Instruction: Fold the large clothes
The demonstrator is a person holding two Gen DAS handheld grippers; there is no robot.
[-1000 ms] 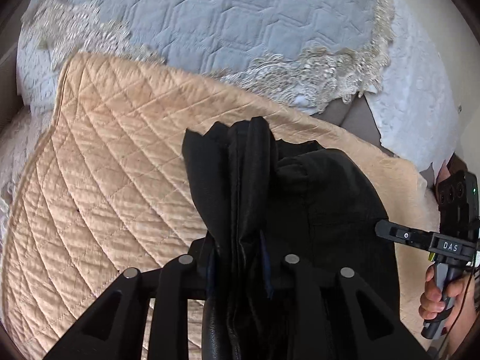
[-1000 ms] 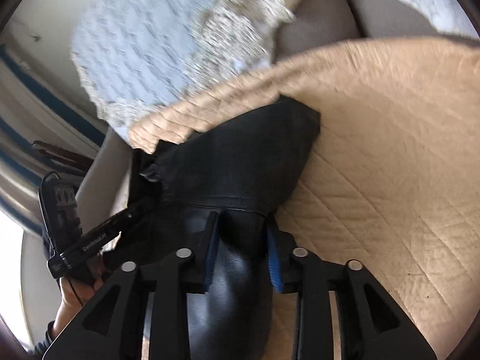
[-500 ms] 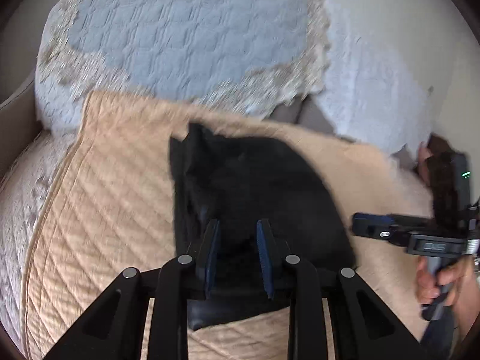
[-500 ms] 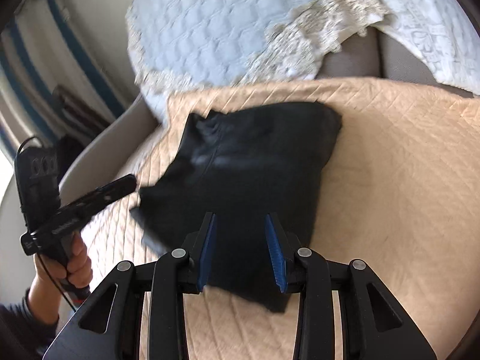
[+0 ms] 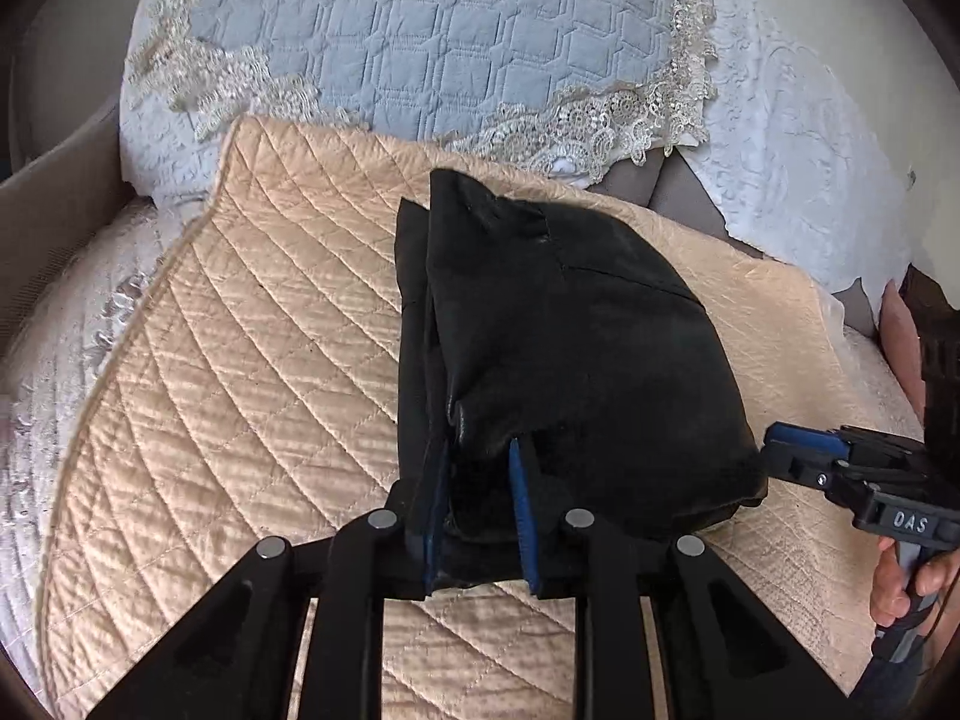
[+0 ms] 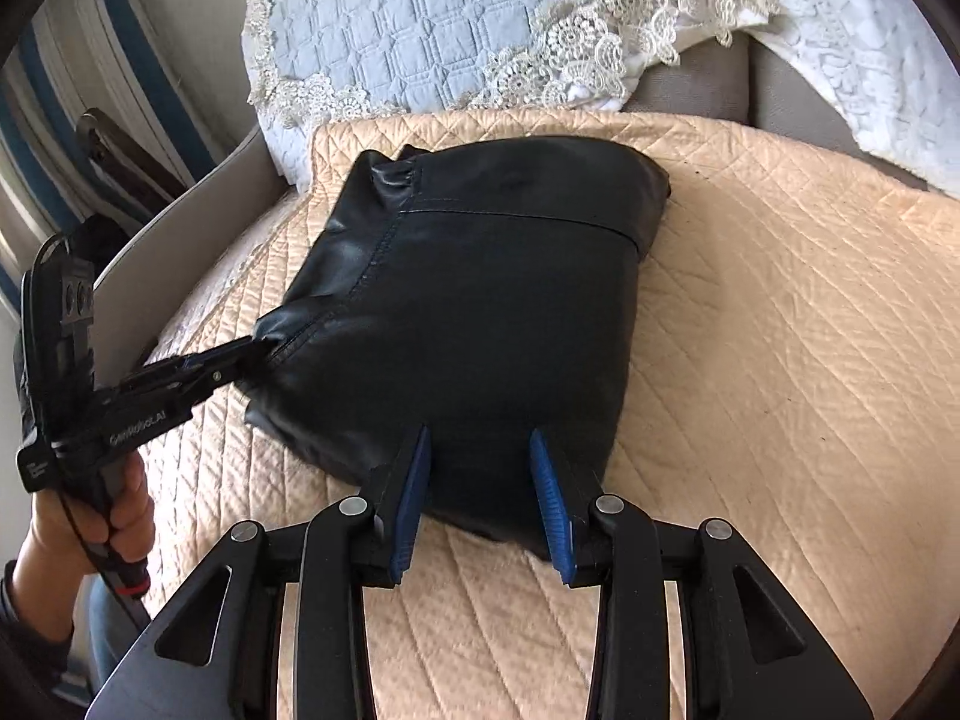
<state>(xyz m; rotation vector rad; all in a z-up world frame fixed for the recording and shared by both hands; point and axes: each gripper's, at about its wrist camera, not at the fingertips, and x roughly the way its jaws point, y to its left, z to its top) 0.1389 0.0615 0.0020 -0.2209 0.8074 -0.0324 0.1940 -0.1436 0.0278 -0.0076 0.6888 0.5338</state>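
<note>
Nearest, the left tool [image 5: 477,483] pinches the near edge of the folded black leather garment [image 5: 570,348] between its blue pads. The right tool [image 6: 480,483] stands partly open at the garment's near edge, its pads apart and pressing on nothing. The garment lies bundled on a beige quilted cover [image 6: 780,330]. Beyond sits a pale blue lace-trimmed pillow [image 5: 432,30].
</note>
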